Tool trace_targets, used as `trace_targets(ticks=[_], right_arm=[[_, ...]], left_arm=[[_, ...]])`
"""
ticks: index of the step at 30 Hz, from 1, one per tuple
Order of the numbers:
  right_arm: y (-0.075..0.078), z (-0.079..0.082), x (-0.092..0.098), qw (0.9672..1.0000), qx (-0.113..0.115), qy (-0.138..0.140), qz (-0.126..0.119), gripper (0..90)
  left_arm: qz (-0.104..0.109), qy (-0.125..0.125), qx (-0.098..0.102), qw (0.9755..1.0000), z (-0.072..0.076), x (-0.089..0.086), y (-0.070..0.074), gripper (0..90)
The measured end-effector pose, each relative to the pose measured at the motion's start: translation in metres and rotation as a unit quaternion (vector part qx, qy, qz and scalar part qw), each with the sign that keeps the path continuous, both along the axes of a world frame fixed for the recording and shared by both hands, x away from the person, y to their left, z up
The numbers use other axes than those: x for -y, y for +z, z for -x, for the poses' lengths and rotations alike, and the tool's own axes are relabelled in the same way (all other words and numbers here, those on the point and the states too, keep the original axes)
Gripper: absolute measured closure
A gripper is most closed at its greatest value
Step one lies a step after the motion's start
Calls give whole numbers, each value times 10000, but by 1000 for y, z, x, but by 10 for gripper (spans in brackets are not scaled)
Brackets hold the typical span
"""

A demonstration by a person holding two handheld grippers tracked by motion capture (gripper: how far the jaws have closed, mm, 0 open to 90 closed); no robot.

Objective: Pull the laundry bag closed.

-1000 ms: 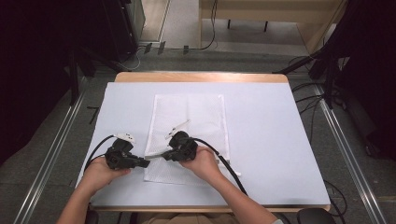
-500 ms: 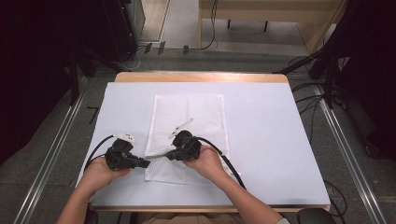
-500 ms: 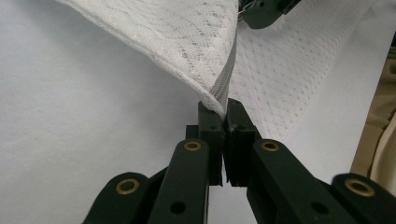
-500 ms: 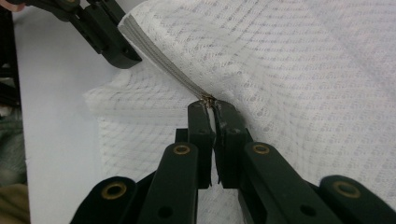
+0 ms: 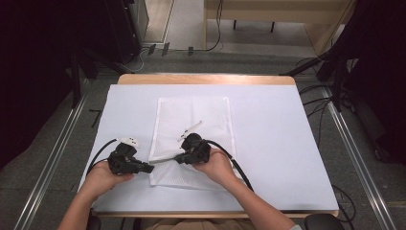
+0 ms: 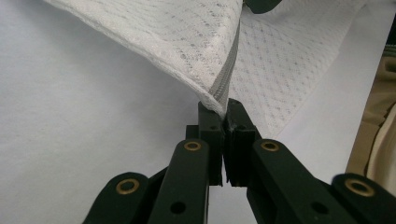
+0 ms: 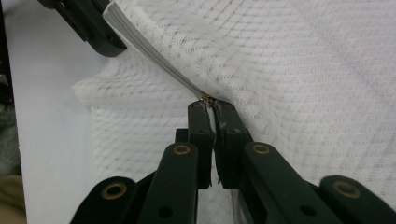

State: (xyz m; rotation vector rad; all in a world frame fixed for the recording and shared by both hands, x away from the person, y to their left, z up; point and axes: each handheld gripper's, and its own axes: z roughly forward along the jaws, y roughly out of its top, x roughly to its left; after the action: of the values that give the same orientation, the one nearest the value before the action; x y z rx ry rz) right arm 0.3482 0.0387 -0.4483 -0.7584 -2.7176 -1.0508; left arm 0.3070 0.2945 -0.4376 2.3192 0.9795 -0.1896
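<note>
Both grippers pinch the zipper of the white mesh bag near the table's front edge.

The left gripper (image 6: 223,116) is clamped on the zipper's end at the mesh bag's (image 5: 201,120) front-left corner; the right gripper (image 7: 211,106) is closed on the zipper (image 7: 159,60) further along. Compared with a second ago, the right gripper sits slightly further from the left, the zipper stretched between them; the bag lies mid-table as before.

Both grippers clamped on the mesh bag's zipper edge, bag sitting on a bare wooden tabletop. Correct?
Not quite. The left gripper and right gripper are both shut on the zipper edge of the mesh bag, but the bag lies on a white sheet covering the table; wood shows just at the table's edge. The high view shows this.
</note>
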Motion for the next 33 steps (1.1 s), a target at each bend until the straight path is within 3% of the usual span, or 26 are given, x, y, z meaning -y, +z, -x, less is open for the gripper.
trace_targets(ticks=[18, 33], right_arm=[[-3, -2, 15, 9999, 15, -74, 75, 884], [-1, -6, 36, 9996, 46, -209, 163, 884]], left_arm=[[-1, -52, -62, 10000, 0, 0, -1, 882], [-4, 4, 21, 10000, 1, 0, 0, 882]])
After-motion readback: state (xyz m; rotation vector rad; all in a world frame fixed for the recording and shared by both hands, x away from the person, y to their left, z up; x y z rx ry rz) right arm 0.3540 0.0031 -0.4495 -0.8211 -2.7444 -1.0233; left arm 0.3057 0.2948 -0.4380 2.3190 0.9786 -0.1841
